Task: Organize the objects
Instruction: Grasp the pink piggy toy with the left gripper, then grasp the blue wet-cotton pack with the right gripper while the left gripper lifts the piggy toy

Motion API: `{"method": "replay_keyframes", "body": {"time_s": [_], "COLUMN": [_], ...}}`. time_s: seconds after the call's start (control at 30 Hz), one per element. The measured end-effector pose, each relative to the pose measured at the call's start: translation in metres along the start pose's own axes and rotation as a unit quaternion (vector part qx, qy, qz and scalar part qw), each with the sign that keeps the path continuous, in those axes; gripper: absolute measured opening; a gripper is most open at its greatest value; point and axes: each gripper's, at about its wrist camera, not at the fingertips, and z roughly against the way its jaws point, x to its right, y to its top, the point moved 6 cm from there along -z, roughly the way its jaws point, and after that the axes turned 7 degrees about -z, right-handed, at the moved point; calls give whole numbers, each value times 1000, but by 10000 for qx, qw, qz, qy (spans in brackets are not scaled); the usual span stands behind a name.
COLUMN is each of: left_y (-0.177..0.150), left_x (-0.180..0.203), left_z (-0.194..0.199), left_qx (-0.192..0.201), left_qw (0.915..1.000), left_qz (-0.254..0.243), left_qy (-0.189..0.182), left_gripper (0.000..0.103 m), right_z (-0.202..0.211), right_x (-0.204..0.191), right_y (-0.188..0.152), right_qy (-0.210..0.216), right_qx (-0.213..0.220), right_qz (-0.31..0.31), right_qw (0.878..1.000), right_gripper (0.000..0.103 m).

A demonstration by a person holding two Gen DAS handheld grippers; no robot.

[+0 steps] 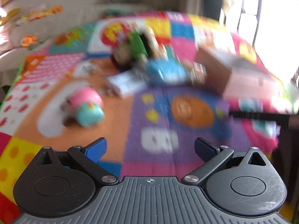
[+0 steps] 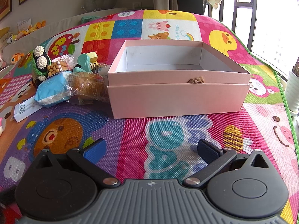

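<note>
An open pink box (image 2: 177, 97) with a white, empty inside sits on the colourful play mat (image 2: 168, 140); it also shows blurred in the left wrist view (image 1: 243, 76). Left of it lies a pile of small things: a blue packet (image 2: 51, 90), a wrapped brown item (image 2: 86, 86), a green crocheted toy (image 2: 40, 63), a teal toy (image 2: 83, 61) and a white flat pack (image 2: 24, 111). A pink and teal toy (image 1: 86, 106) lies apart on the mat. My left gripper (image 1: 150, 147) and right gripper (image 2: 151, 149) are both open and empty above the mat.
The left wrist view is motion-blurred. The mat's green edge (image 2: 280, 100) runs along the right by a window. A white container (image 2: 293, 93) stands beyond that edge. Plush toys (image 2: 28, 30) line a ledge at the far left.
</note>
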Motion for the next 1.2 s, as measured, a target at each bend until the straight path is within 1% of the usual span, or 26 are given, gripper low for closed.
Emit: {"method": "replay_keyframes", "body": {"time_s": [0.03, 0.1, 0.13, 0.17, 0.23, 0.3, 0.37, 0.43, 0.5, 0.53, 0.57, 0.63, 0.67, 0.7, 0.73, 0.87, 0.97, 1.0, 1.13, 1.2], "left_y": [8, 26, 32, 36, 38, 36, 32, 29, 27, 24, 25, 25, 26, 26, 28, 29, 26, 25, 23, 23], "left_x": [-8, -28, -41, -54, -72, -85, -88, -87, -84, -81, -80, -78, -78, -78, -78, -74, -66, -63, -56, -54], "left_z": [7, 15, 12, 3, -21, -43, -55, -64, -68, -65, -64, -66, -66, -67, -69, -69, -62, -61, -61, -61], "left_qx": [275, 729, 798, 697, 339, 55, -50, -191, -227, -193, -143, -126, -132, -110, -82, 57, 205, 211, 196, 190], "left_qw": [9992, 9930, 9900, 9891, 9890, 9883, 9884, 9895, 9912, 9916, 9921, 9921, 9920, 9926, 9934, 9976, 9995, 9995, 9983, 9977], "left_qz": [53, 127, 200, 290, 469, 680, 789, 752, 683, 625, 585, 479, 418, 408, 413, 359, 247, 228, 206, 200], "left_qy": [279, 919, 1145, 1267, 1359, 1367, 1298, 1215, 1108, 1115, 1100, 1154, 1181, 1142, 1071, 584, 50, -75, -502, -612], "left_gripper": [103, 103, 103, 103, 103, 102, 102, 101, 96, 87, 75, 64, 62, 61, 55, 53, 53, 53, 52, 52], "right_z": [-1, -1, -2, -2, -2, -2, -2, -2, -2, -2, -2, -2, -2, -2, -2, 0, -1, -1, -1, -2], "right_x": [0, 0, -1, -1, -1, -1, -1, -1, -1, -1, -1, -1, -1, -1, -1, 1, 1, 0, 1, 1], "right_y": [0, 0, 0, 0, 0, 0, 0, 0, 0, 0, 0, 0, 0, 1, 1, 0, 1, 2, 5, 7], "right_qy": [-8, -7, -9, -7, -7, -7, -7, -9, -7, -6, -7, -3, -4, 4, 15, 145, 187, 177, 172, 113], "right_qx": [-1, 0, -1, -1, -1, -1, -1, -2, -1, -2, -2, -3, -2, -3, -4, -61, -206, -268, -537, -702], "right_qz": [9, 9, 11, 9, 8, 8, 9, 11, 8, 8, 10, 5, 5, -4, -14, 91, 166, 177, 210, 178], "right_qw": [10000, 10000, 10000, 10000, 10000, 10000, 10000, 10000, 10000, 10000, 10000, 10000, 10000, 10000, 10000, 9998, 9995, 9993, 9982, 9973], "right_gripper": [103, 103, 103, 103, 103, 103, 103, 103, 103, 103, 103, 103, 103, 103, 103, 103, 103, 103, 103, 103]}}
